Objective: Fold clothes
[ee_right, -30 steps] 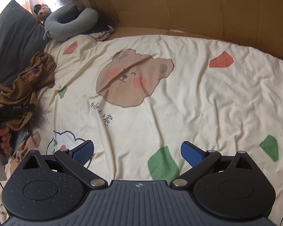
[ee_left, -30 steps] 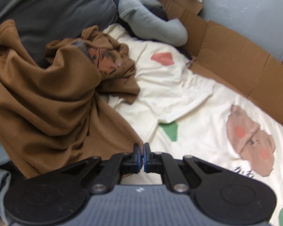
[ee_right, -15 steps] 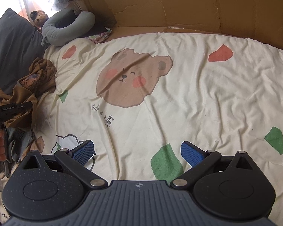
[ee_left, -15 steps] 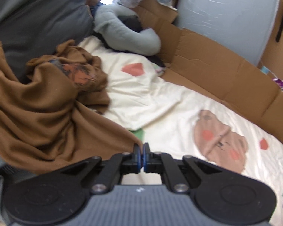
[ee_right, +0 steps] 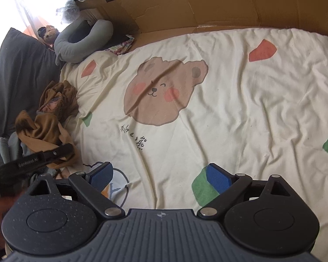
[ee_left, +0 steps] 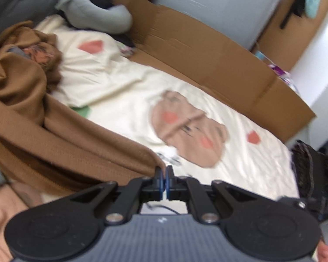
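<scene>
On the cream bear-print sheet (ee_right: 229,109), the left gripper (ee_left: 164,180) pinches an edge of the brown garment (ee_left: 54,135). Nearby, the right gripper (ee_right: 159,176) hovers with its jaws closing slightly around nothing.

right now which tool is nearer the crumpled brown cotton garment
Left. The left tool is shut on the crumpled brown cotton garment's edge; the right tool, jaws closing on nothing, hovers over the cream bear-print sheet, apart from it.
</scene>
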Demonstrator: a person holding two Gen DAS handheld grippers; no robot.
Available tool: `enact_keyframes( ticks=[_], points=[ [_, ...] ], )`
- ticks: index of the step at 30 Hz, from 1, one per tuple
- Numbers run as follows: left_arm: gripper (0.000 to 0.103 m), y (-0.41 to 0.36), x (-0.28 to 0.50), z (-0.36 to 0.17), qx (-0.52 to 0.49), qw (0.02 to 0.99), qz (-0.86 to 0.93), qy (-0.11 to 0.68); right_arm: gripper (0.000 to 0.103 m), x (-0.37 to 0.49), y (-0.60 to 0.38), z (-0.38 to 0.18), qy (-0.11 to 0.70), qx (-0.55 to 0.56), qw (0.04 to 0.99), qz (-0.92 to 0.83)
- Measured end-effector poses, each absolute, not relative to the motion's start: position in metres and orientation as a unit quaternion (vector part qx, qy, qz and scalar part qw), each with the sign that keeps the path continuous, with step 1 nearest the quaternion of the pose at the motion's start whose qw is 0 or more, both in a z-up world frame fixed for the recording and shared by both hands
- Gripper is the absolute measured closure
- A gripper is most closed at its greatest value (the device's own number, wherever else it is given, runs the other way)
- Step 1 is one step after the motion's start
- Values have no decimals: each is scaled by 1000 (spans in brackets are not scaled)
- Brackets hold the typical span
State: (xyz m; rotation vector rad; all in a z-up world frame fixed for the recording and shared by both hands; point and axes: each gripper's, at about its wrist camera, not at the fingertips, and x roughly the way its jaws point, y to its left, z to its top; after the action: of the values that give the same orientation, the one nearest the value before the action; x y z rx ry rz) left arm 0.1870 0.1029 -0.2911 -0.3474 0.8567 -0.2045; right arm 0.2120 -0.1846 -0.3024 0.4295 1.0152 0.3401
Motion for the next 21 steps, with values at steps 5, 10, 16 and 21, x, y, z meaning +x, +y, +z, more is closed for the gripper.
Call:
enact_keyframes(
  ticks=[5, 10, 16, 21],
  points=[
    [101, 75, 179, -291, -172, 873, -154, 429, 10, 215, -183, -299, 483, 234, 825, 175],
    [101, 51, 173, -297, -171, 855, -202, 446, 20, 216, -179, -302, 491, 254, 810, 198],
    [101, 34, 165, -300, -177, 842, -232, 454, 31, 218, -173, -315, 515, 255, 790, 212],
    [101, 20, 157, -304, -175, 829, -263, 462, 40, 221, -164, -327, 540, 266, 764, 231]
  ],
)
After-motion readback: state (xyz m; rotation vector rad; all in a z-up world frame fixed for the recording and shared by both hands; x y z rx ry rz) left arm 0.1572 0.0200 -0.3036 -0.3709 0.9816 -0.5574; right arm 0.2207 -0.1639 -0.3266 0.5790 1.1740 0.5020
